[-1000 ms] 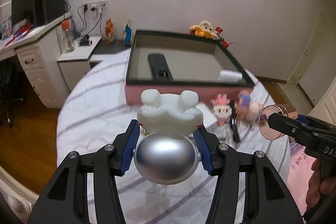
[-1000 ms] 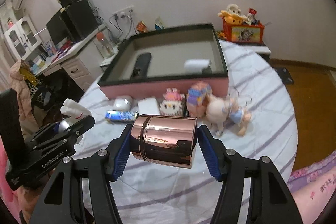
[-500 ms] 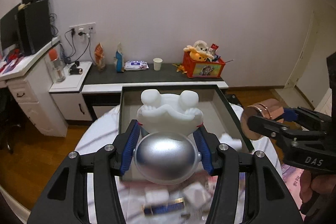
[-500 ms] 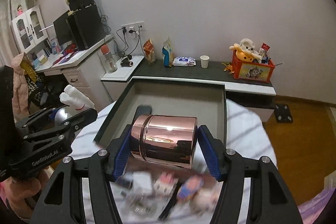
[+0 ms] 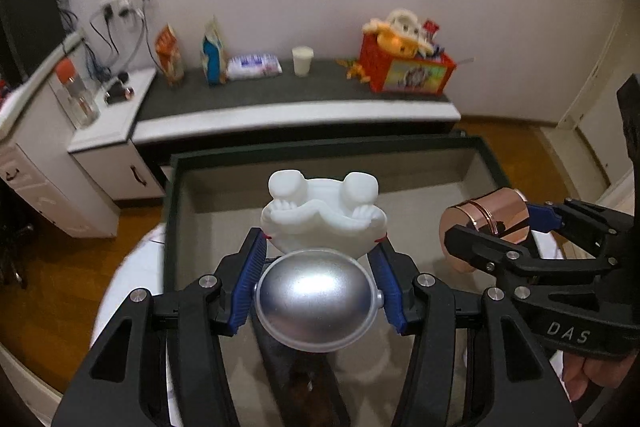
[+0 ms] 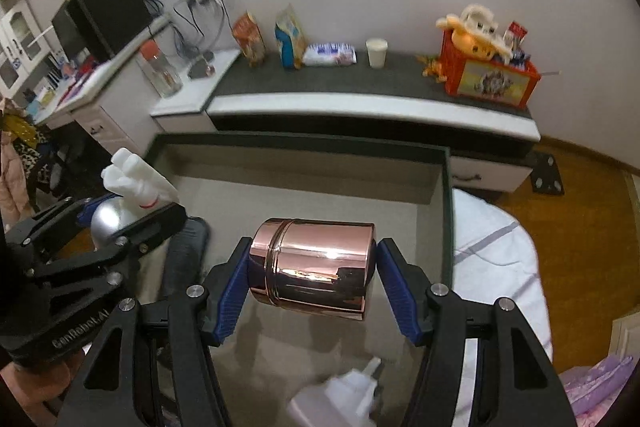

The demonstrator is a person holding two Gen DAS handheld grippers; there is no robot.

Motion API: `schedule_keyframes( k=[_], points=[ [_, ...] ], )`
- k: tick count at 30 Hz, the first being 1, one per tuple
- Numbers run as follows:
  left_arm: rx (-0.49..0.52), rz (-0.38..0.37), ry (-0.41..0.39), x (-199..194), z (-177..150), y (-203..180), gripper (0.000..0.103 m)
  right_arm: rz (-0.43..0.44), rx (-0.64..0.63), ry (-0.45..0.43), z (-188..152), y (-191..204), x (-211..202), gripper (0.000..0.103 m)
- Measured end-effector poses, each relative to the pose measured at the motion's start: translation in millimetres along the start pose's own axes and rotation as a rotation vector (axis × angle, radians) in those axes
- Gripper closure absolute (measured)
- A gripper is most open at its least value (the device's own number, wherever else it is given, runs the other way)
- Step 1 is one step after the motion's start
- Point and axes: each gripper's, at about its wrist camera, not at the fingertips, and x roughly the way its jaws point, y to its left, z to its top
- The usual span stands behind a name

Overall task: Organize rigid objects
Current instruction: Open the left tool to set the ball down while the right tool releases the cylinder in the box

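My left gripper [image 5: 318, 283] is shut on a white figurine with a silver dome [image 5: 318, 303] and holds it above the open box [image 5: 224, 211]. My right gripper [image 6: 312, 279] is shut on a rose-gold metal canister [image 6: 314, 267], held sideways above the box floor [image 6: 304, 195]. The canister also shows in the left wrist view [image 5: 486, 219], to the right of the figurine. The figurine shows at the left of the right wrist view [image 6: 132, 183]. A black remote [image 6: 184, 259] and a white charger [image 6: 340, 399] lie in the box.
The box has a dark green rim [image 6: 446, 211] and sits on a striped white bedsheet [image 6: 496, 259]. Behind it runs a low dark-topped cabinet [image 5: 296, 95] with snack bags, a paper cup [image 5: 302, 61] and an orange toy crate [image 5: 404, 67]. A white desk [image 5: 36, 147] stands at left.
Both grippers have moved forward over the box, each still holding its object. The small toys in front of the box have dropped out of view.
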Motion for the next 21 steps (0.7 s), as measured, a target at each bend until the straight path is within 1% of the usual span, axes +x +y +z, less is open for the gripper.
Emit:
schedule_keyframes(
  k=[4, 7, 8, 9, 10, 12, 13, 14, 15, 17, 18, 21],
  points=[
    [-0.004, 0.003, 0.069, 29.4, 2.0, 0.9, 0.05, -0.008, 0.007, 0.046, 0.4, -7.5, 16.5, 0.04],
    [-0.001, 0.019, 0.118, 42.4, -0.7, 0.0, 0.049, -0.015, -0.008, 0.074, -2.3, -7.2, 24.5, 0.04],
    [-0.005, 0.021, 0.132, 45.5, -1.0, 0.8, 0.048, -0.021, -0.012, 0.078, -2.5, -6.8, 25.5, 0.04],
    [-0.006, 0.029, 0.138, 46.7, -0.6, 0.7, 0.042, -0.032, -0.016, 0.076, -2.2, -6.9, 25.9, 0.039],
    [-0.01, 0.055, 0.133, 45.5, -0.4, 2.1, 0.033, -0.037, -0.015, 0.072, -1.5, -7.8, 25.7, 0.039],
    [-0.02, 0.089, 0.133, 44.1, 0.0, 7.3, 0.021, -0.047, -0.009, 0.07, -0.9, -8.1, 23.9, 0.035],
    [-0.035, 0.088, 0.132, 41.6, -0.4, 11.6, 0.015, -0.059, -0.005, 0.063, -1.3, -9.2, 21.3, 0.023],
    [-0.051, 0.068, 0.123, 36.8, -1.4, 15.7, 0.012, -0.052, -0.007, 0.052, -1.4, -8.9, 18.4, 0.02],
    [-0.057, 0.068, 0.108, 30.2, -2.6, 18.2, 0.009, -0.043, -0.009, 0.049, -1.9, -8.5, 16.1, 0.02],
    [-0.057, 0.067, 0.075, 15.7, -4.4, 21.4, 0.007, -0.053, -0.012, 0.045, -3.4, -6.7, 11.2, 0.019],
    [-0.059, 0.073, 0.058, 7.7, -5.0, 22.8, 0.005, -0.054, -0.012, 0.036, -4.3, -6.1, 7.6, 0.019],
    [-0.066, 0.071, -0.017, -22.6, -11.0, 23.8, 0.002, -0.028, 0.007, 0.018, -7.7, -4.2, -4.4, 0.018]
  ],
)
